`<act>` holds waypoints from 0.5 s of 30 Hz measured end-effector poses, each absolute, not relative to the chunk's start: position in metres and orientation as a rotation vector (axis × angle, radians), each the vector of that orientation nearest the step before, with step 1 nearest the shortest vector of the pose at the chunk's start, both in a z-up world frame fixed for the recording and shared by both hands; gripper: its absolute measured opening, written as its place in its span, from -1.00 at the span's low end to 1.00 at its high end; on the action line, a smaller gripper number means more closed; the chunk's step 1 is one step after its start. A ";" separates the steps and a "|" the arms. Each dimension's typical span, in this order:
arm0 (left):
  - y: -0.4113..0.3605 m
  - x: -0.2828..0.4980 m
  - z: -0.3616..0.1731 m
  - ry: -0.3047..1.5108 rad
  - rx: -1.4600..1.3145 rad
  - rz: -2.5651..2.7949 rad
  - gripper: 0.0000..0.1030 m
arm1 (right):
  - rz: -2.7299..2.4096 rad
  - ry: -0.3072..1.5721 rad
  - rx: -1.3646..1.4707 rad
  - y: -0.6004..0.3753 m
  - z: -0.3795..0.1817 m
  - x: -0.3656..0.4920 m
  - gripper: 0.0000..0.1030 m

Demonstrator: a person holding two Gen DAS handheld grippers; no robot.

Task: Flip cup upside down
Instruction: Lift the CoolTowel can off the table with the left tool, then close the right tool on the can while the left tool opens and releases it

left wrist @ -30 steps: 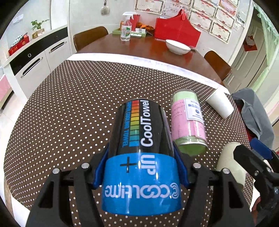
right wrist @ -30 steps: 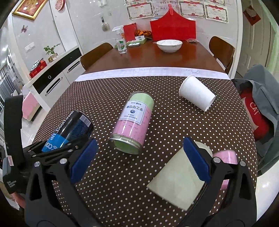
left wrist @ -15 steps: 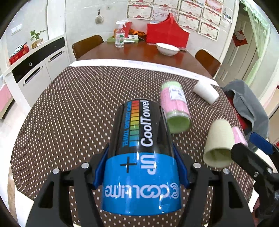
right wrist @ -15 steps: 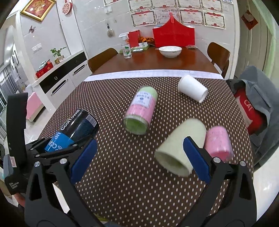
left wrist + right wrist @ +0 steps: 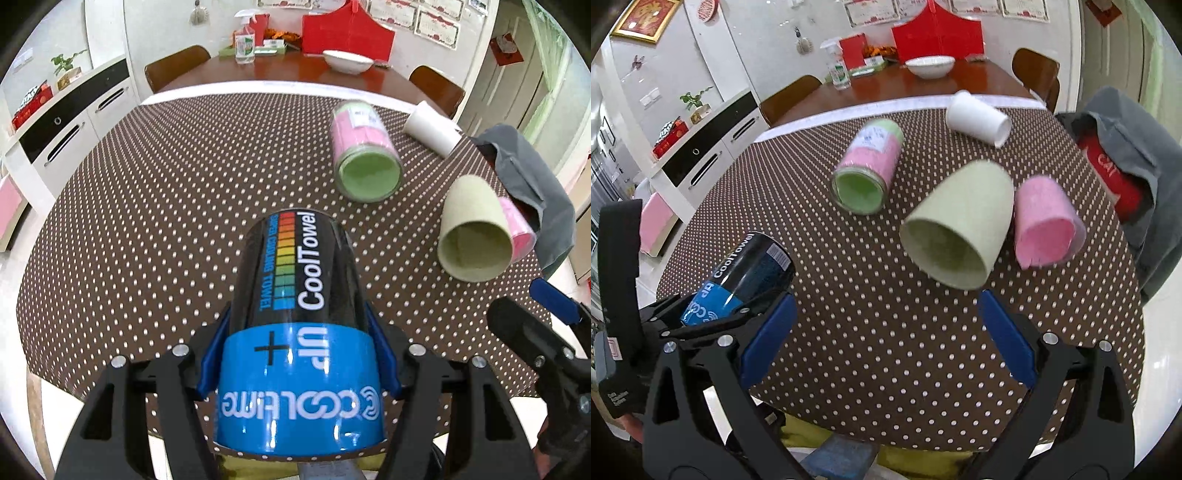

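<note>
Left wrist view: my left gripper (image 5: 299, 354) sits at lower centre, its fingers closed on the black-and-blue can (image 5: 299, 332), which points away from the lens and is held off the dotted table (image 5: 147, 206). My right gripper (image 5: 882, 332) hangs over the near table edge with its fingers spread wide and nothing between them.

Change since one second ago: the right gripper has backed off. Then the green cup (image 5: 956, 225) lay between its blue pads; now the cup lies clear ahead of them, on its side, mouth toward the camera, just beside the pink cup (image 5: 1045, 225). The whole scene has also shrunk in both views, so I judge that both grippers have risen or pulled back.

Meaning for the task: no cup is inverted yet, and the right gripper must re-approach before any flip.

Farther back, at upper centre, the jar (image 5: 868, 166) and the white cup (image 5: 979, 118) lie on their sides, unmoved.
</note>
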State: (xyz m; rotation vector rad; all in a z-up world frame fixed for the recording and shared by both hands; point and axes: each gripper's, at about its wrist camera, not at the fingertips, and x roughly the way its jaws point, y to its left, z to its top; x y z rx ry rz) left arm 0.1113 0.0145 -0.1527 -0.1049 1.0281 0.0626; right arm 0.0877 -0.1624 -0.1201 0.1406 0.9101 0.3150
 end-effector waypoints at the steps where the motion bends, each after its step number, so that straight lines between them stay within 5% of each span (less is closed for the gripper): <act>1: 0.014 0.111 -0.155 1.034 -0.104 0.067 0.28 | 0.313 0.920 0.148 -0.163 -0.124 0.088 0.88; 15: 0.020 0.112 -0.182 1.107 -0.116 0.176 0.29 | 0.346 0.956 0.190 -0.163 -0.134 0.086 0.88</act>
